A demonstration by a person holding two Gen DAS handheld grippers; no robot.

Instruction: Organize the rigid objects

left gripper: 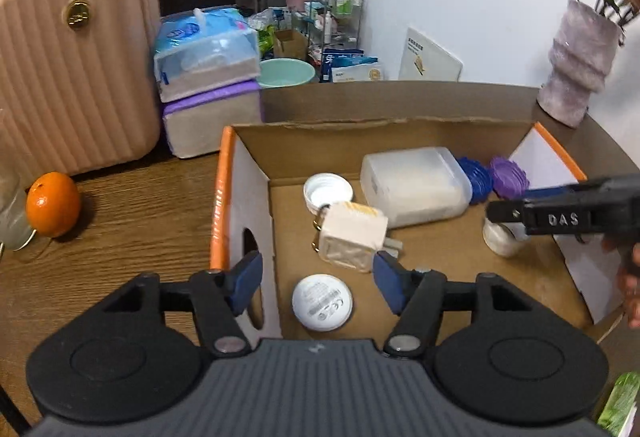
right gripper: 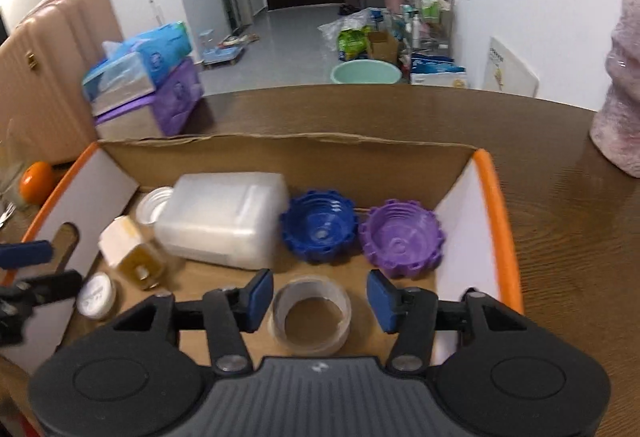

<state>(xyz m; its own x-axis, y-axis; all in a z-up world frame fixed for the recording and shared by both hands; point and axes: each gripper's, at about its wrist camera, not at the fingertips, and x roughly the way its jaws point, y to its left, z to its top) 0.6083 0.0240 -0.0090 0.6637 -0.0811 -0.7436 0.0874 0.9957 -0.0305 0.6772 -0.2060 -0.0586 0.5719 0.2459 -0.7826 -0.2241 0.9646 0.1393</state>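
Wood-grain tabletop (right gripper: 568,237) fills the foreground, with a cluttered hallway, a ribbed pink suitcase (left gripper: 76,57) and stacked tissue packs (left gripper: 208,77) behind it. On the table sits an open cardboard box with orange-edged flaps (right gripper: 500,221), and the rigid objects lie on its floor.

Along the box's back wall rests a translucent white plastic container (right gripper: 224,221) lying on its side; next to it, toward the right wall, are a dark blue ridged plastic cap (right gripper: 318,225) and a purple ridged plastic cap (right gripper: 402,241), both open side up and just beside each other. Near the left wall are a white screw lid (left gripper: 327,191), a small cream-boxed bottle with amber contents (left gripper: 352,237) tipped over, and a flat round white lid with printed text (left gripper: 322,301). By the front edge lies a clear roll of tape (right gripper: 311,317).

Both tools are empty. The right gripper (right gripper: 320,301) hangs over the tape roll with its blue pads spread wide to either side of it, apparently not touching. The left gripper (left gripper: 318,283) is likewise spread wide, one finger near the left wall's handle cutout, above the flat white lid.

Risks, as I judge them: the tape roll is slick and hollow, so a squeeze off its centre could squirt it sideways into the purple cap. The left finger could catch the flap or cutout and drag the light box. With both tools working inside the one box, they could collide.
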